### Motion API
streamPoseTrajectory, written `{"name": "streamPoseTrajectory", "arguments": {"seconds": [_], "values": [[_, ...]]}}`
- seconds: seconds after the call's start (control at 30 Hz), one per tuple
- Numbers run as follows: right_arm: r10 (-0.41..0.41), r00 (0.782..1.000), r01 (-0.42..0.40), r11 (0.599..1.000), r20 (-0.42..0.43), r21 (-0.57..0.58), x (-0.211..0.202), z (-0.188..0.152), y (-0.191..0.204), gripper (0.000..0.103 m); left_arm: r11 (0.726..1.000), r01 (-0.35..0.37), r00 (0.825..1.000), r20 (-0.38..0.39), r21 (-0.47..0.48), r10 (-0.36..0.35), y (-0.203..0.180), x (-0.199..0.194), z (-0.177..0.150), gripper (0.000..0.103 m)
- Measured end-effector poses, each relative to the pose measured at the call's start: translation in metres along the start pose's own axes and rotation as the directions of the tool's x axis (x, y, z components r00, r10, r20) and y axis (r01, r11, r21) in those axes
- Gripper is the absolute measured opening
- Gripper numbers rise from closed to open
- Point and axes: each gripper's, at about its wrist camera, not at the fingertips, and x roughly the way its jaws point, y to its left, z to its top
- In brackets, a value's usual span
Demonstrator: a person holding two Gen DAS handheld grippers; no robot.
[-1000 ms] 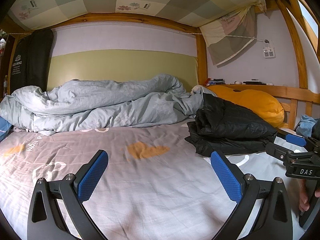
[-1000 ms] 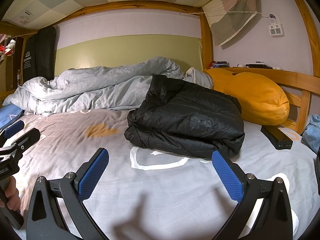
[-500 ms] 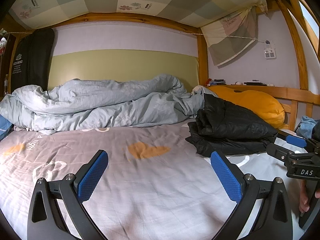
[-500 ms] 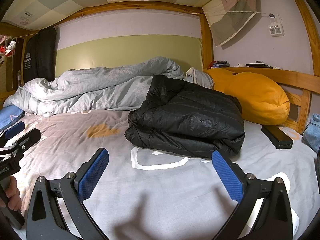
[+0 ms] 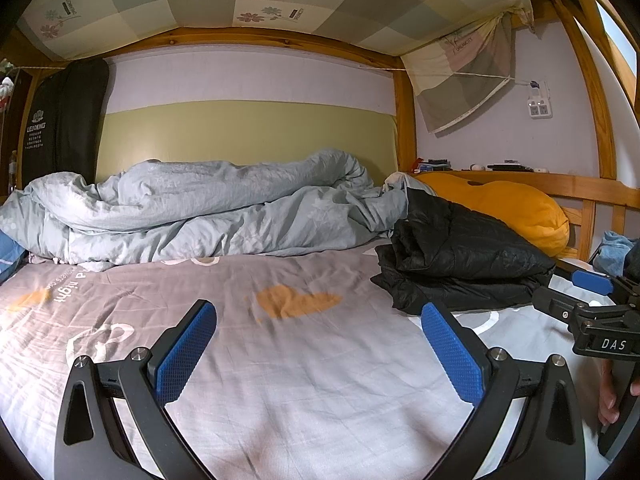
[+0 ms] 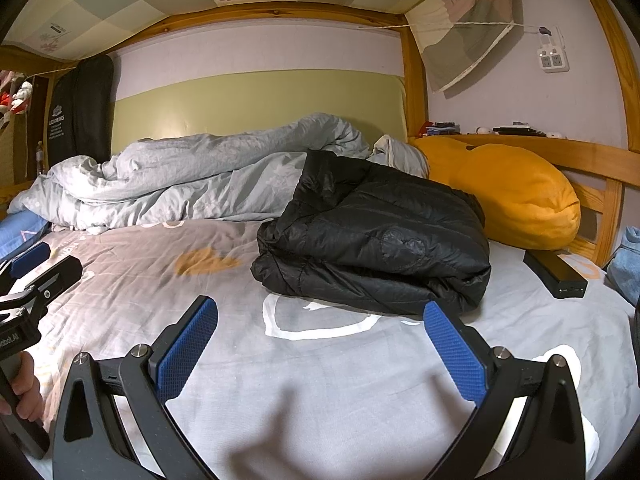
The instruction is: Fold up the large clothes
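Currently both claws idle above the bedsheet (image 6: pixel 320 392). Left gripper (image 5: pixel 320 344): jaws spread wide, nothing held. Right gripper (image 6: pixel 320 344): likewise wide apart, empty. Black puffer jacket (image 6: pixel 372 240) lies as a compact folded bundle toward the head of the bed, beside the orange pillow (image 6: pixel 516 196), against the grey duvet (image 6: pixel 200 176). Judgement: fold looks complete, hands-off stage. Next move, if any, calls for squaring loose edges or fetching another garment.
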Motion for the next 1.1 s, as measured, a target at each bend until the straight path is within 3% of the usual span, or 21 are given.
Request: {"name": "streamPoseTrajectory", "arguments": {"seconds": [1.1], "values": [[-0.001,1.000,0.001,1.000,-0.001,0.002,-0.0020,-0.0005,0.0028,0.103,1.000,0.002,1.000,-0.002,0.001,-0.002,0.0011,0.0004,-0.0003,0.103]]}}
